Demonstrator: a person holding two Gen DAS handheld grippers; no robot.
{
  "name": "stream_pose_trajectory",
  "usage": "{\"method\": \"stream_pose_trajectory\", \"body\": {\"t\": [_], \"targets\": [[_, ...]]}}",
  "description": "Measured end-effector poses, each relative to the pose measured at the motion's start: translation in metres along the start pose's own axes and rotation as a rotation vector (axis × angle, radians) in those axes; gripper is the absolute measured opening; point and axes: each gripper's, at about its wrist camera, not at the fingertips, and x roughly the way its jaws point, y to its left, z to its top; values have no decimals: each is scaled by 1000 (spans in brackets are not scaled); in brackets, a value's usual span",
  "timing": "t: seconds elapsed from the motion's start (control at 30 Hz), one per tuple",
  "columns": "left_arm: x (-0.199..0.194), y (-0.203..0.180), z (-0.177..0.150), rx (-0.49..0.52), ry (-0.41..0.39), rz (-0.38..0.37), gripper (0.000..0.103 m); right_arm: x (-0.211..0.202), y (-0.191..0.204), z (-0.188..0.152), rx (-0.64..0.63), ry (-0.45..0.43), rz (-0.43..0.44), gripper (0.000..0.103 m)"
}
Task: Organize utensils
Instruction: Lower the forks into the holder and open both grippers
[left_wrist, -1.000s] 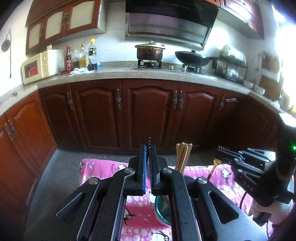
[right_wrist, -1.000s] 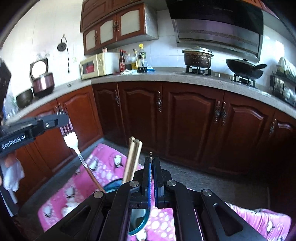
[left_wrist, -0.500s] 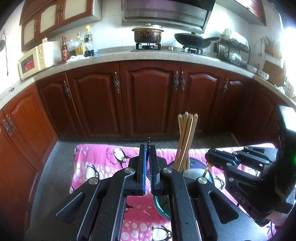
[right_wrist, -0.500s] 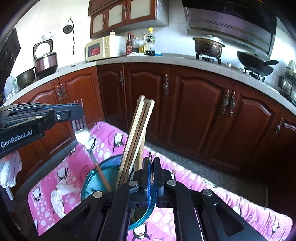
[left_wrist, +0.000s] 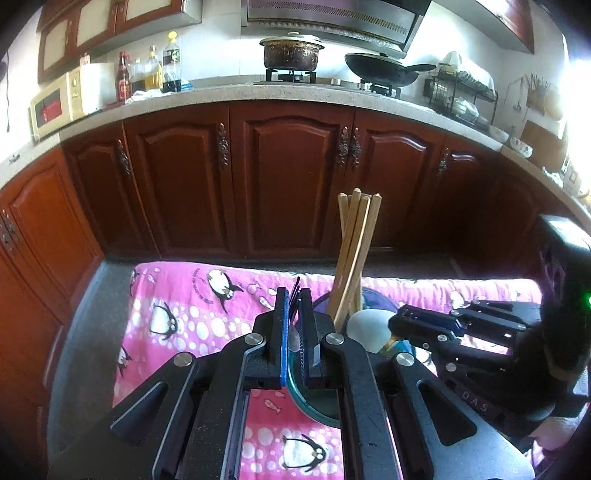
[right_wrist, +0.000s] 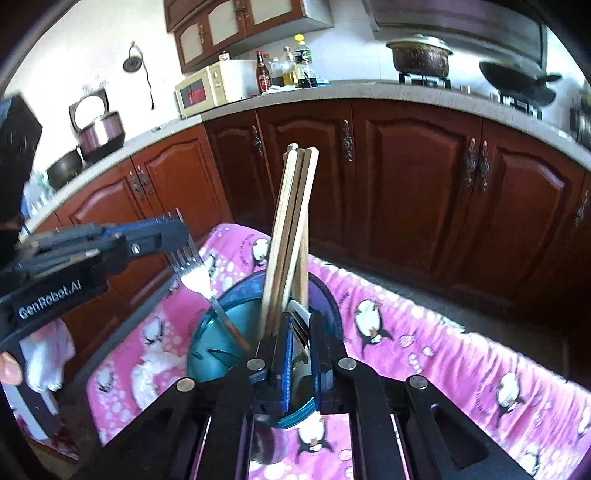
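Now a fork (right_wrist: 192, 264) is clamped by its tines in the left gripper (right_wrist: 179, 236), its handle dipped into the teal cup (right_wrist: 207, 332) beside wooden chopsticks (right_wrist: 291, 236). Jaws of the right gripper (right_wrist: 300, 332) have just been parting around what is probably another utensil.

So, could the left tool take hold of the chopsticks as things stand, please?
Probably not: the left tool is shut on a fork, though the chopsticks stand unobstructed in the blue holder.

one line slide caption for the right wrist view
Left hand-held gripper holds a fork over the blue cup of chopsticks.
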Motion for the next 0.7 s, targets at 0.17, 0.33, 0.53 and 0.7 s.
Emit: {"method": "stream_pose_trajectory", "body": {"t": [0.17, 0.33, 0.53, 0.7], "targets": [[-5, 5, 0, -34, 6, -10, 21, -9, -4, -1, 40, -23, 18, 25], [-14, 7, -2, -56, 6, -12, 32, -19, -7, -3, 79, -32, 22, 25], [-30, 6, -10, -65, -14, -4, 49, -37, -6, -7, 112, -52, 20, 29], [-47, 2, -18, -64, -47, 23, 58, -55, -1, -9, 134, -74, -5, 39]]}}
